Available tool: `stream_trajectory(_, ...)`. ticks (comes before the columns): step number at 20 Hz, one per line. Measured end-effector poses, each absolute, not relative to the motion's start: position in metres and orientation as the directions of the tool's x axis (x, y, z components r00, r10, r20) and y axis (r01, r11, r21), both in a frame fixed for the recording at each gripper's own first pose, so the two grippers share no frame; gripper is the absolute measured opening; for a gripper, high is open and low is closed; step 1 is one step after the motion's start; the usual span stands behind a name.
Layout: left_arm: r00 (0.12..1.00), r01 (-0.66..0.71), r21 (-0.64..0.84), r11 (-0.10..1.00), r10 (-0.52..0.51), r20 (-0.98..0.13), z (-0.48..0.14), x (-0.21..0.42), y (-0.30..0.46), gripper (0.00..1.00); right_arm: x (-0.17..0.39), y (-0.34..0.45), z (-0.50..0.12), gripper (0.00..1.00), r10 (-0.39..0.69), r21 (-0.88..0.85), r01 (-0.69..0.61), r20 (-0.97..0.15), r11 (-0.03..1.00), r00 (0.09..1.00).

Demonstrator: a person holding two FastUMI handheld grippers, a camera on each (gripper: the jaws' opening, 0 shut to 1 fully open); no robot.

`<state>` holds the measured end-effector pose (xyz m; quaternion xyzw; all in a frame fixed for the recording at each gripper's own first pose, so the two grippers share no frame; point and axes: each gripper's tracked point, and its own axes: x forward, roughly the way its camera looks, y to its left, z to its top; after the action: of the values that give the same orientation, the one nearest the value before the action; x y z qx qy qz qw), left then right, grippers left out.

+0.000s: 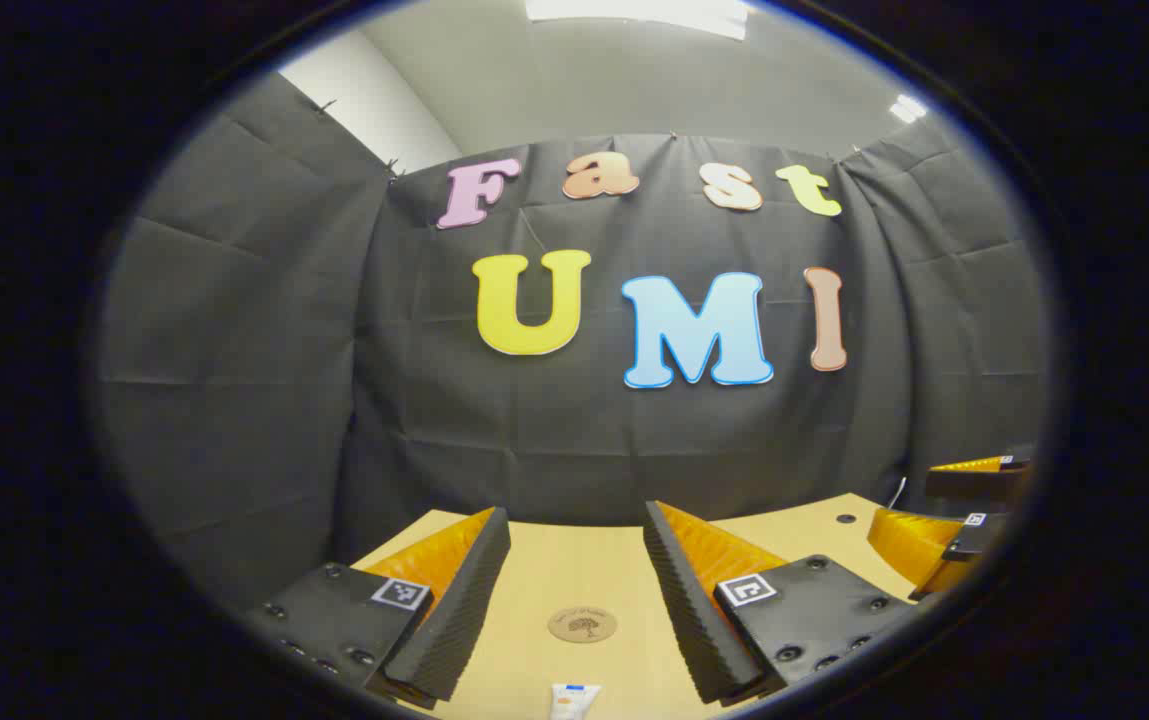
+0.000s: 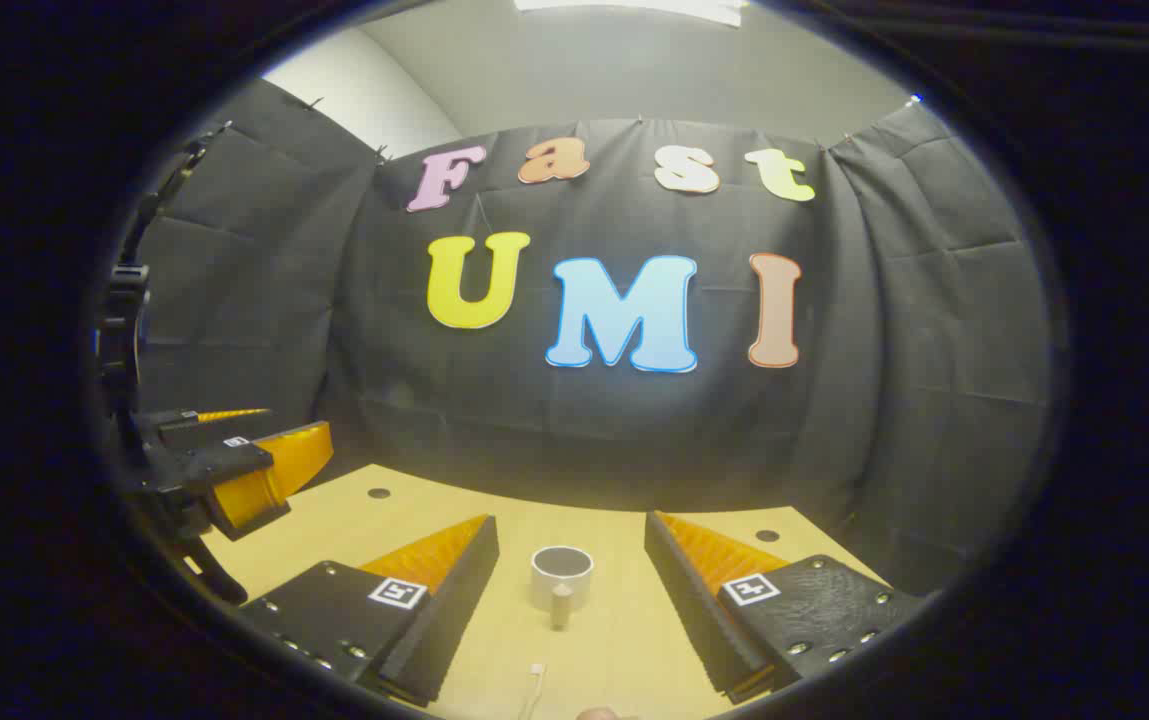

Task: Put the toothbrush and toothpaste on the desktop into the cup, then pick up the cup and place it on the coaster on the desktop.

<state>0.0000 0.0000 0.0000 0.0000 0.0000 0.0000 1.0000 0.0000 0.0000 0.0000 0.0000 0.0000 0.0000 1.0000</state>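
Ahead, the cup (image 2: 562, 575) stands between the right tool's (image 2: 571, 570) spread, empty fingers.

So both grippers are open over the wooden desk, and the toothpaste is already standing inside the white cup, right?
Not quite. In the right gripper view the cup looks empty, and in the left gripper view the toothpaste lies on the desk near the coaster. Both grippers' jaws do stand open.
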Motion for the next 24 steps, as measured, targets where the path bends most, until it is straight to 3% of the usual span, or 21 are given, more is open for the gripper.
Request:
stream_trajectory(19,0.999,0.024,-0.011,1.0,-0.024,-0.041,-0.014,0.014,0.008,0.89,0.013,0.009,0.004,0.92,-0.014,0.029,0.014,0.005,0.999,1.0)
stream_trajectory(24,0.993,0.048,0.008,0.999,-0.047,-0.108,-0.031,0.018,0.005,0.89,0.013,0.012,-0.011,0.92,-0.008,0.052,0.012,-0.074,0.999,0.997)
